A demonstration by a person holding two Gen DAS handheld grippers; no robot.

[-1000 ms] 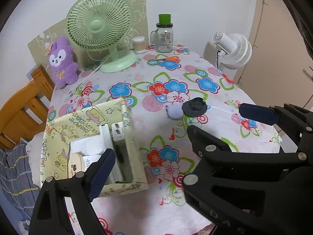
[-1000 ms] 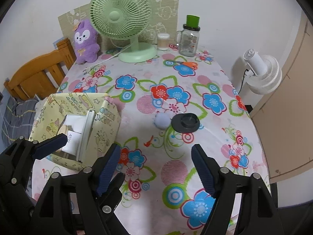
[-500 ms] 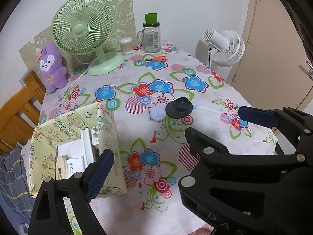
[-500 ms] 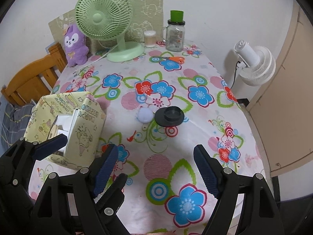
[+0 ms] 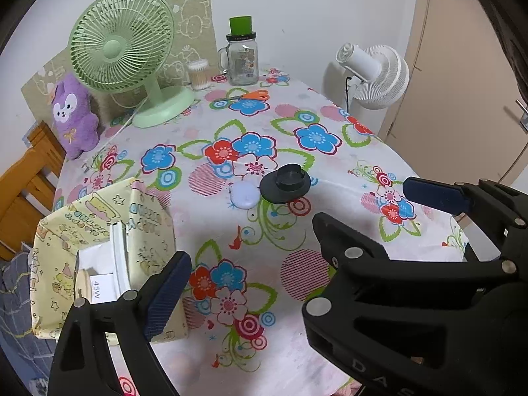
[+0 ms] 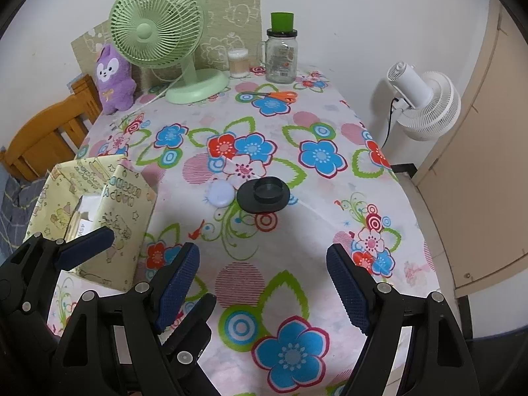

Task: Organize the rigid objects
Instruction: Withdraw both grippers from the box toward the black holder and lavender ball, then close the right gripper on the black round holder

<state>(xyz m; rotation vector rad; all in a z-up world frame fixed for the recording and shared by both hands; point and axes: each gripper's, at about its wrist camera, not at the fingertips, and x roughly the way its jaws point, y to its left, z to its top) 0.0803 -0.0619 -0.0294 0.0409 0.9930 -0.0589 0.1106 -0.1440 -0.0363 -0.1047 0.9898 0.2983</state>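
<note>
A black round disc with a raised centre (image 5: 285,183) (image 6: 264,193) lies mid-table, touching a small pale round puck (image 5: 245,194) (image 6: 220,194) on its left. At the table's left edge stands a yellow cartoon-print box (image 5: 145,217) (image 6: 125,211) holding white boxes and a part marked 45W. My left gripper (image 5: 264,293) hovers open over the near cloth by the box; its right finger is hidden behind the other tool. My right gripper (image 6: 262,287) is open and empty beside it, short of the disc.
Orange scissors (image 6: 280,95), a glass jar with a green lid (image 6: 282,52), a cotton-swab tub (image 6: 238,63), a green desk fan (image 6: 158,29) and a purple plush (image 6: 114,77) stand at the back. A white floor fan (image 6: 425,105) and a door are right; a wooden chair (image 6: 46,138) is left.
Everything on the table has slid leftward in both views, so both grippers have shifted right together. Both stay open and empty.
</note>
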